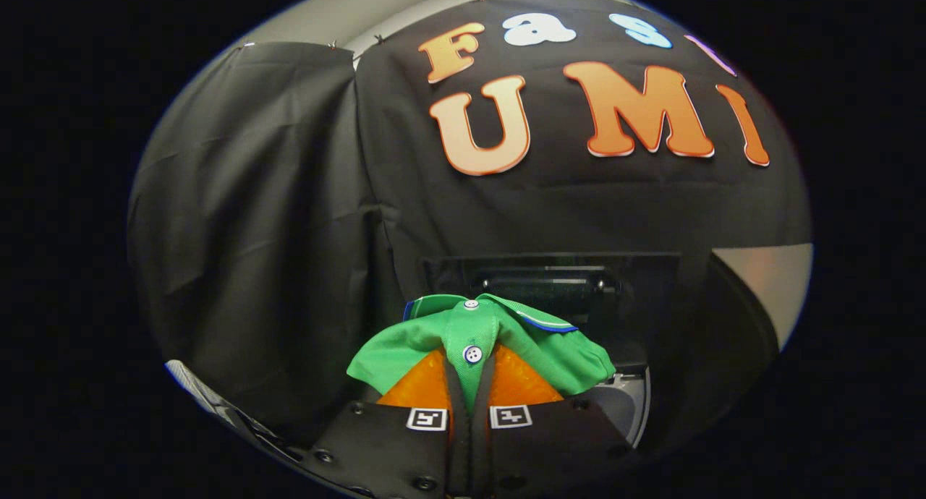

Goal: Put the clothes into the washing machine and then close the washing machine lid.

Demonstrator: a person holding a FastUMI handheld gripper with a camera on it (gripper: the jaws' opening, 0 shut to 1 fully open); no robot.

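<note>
A green polo shirt (492, 343) with white buttons and a blue-and-white-edged collar is bunched and draped over the orange fingers (416, 387) of the gripper (469, 383), which pinch its button placket, and just beyond the shirt sits the washing machine (629, 405), its dark lid (579, 278) raised upright.

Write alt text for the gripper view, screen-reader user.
The gripper is shut on a green polo shirt, its orange fingers pinching the button strip so the shirt bunches over them. Just beyond, a washing machine stands with its dark lid raised against the black cloth wall.
</note>
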